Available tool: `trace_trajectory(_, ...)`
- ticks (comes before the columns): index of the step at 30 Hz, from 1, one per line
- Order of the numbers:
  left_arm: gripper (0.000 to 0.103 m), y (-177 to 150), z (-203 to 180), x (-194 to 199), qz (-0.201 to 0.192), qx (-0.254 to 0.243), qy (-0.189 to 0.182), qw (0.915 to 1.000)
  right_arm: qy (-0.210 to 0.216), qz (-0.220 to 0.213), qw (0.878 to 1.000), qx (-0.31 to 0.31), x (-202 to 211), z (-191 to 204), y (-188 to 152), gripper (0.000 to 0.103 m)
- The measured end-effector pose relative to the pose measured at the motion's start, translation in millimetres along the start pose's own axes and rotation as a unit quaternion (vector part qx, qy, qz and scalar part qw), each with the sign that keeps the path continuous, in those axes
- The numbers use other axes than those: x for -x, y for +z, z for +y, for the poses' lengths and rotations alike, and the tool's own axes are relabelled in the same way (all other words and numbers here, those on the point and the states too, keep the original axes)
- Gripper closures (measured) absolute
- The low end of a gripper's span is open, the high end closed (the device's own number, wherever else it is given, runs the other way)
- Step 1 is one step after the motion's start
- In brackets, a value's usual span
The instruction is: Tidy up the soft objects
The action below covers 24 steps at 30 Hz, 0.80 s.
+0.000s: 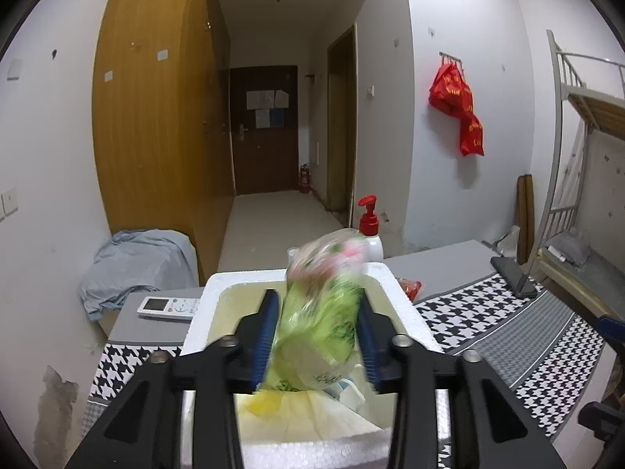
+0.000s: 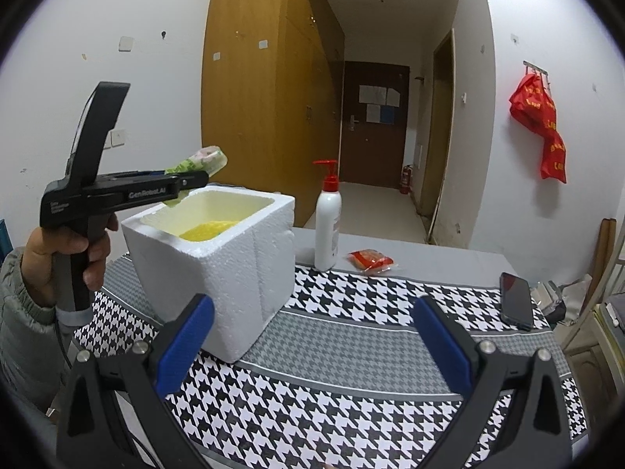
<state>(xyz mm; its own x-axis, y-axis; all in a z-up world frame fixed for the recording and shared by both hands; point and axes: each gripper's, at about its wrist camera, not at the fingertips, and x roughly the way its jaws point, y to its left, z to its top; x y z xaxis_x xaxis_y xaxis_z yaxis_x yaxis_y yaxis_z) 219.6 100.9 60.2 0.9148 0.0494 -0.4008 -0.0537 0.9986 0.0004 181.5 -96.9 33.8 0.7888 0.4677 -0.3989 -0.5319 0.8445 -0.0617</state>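
My left gripper [image 1: 318, 308] is shut on a soft green and pink packet in clear wrap [image 1: 324, 305] and holds it over the open white foam box [image 1: 238, 277]. The right wrist view shows the same gripper [image 2: 195, 179] and packet [image 2: 203, 158] above the box [image 2: 250, 250]. A yellow soft item [image 2: 207, 230] lies inside the box. My right gripper [image 2: 312, 312] is open and empty above the checked cloth, right of the box. A red packet [image 2: 371, 261] lies on the table beyond it.
A white pump bottle with a red top [image 2: 328, 230] stands behind the box. A black phone [image 2: 515, 299] lies at the right edge of the houndstooth cloth [image 2: 351, 391]. A white remote [image 1: 170, 306] lies left of the box.
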Motion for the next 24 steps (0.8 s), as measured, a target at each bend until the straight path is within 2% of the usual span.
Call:
trace_trajectory(1,0.037,0,-1,-1,-0.003,-0.001,0.003,1.0,-0.001,0.0,1.0,-0.001,0,-1,-1,0.0)
trace_trajectory(3,0.019,-1,-2,0,-0.009,-0.005,0.016,0.9998,-0.002,0.0,1.0,-0.003,1,-4,-2,0.0)
trace_trajectory(5,0.012,-1,-2,2,-0.017,-0.007,0.025,0.9995,-0.002,0.0,1.0,-0.006,0,-7,-2,0.0)
trace_trajectory(6,0.004,-1,-2,4,-0.02,-0.005,0.028,0.9994,-0.003,0.0,1.0,-0.008,-1,-9,-2,0.0)
trace_trajectory(7,0.001,-2,-2,6,-0.022,-0.004,0.029,0.9993,-0.003,0.0,1.0,-0.01,-1,-11,-2,0.0)
trace_trajectory(16,0.001,-6,-13,27,-0.026,-0.009,0.038,0.9989,0.007,-0.005,1.0,-0.014,-1,-13,0,0.0)
trace_trajectory(24,0.001,-10,-23,59,-0.045,-0.002,0.042,0.9981,0.004,-0.018,1.0,-0.024,13,-18,2,0.0)
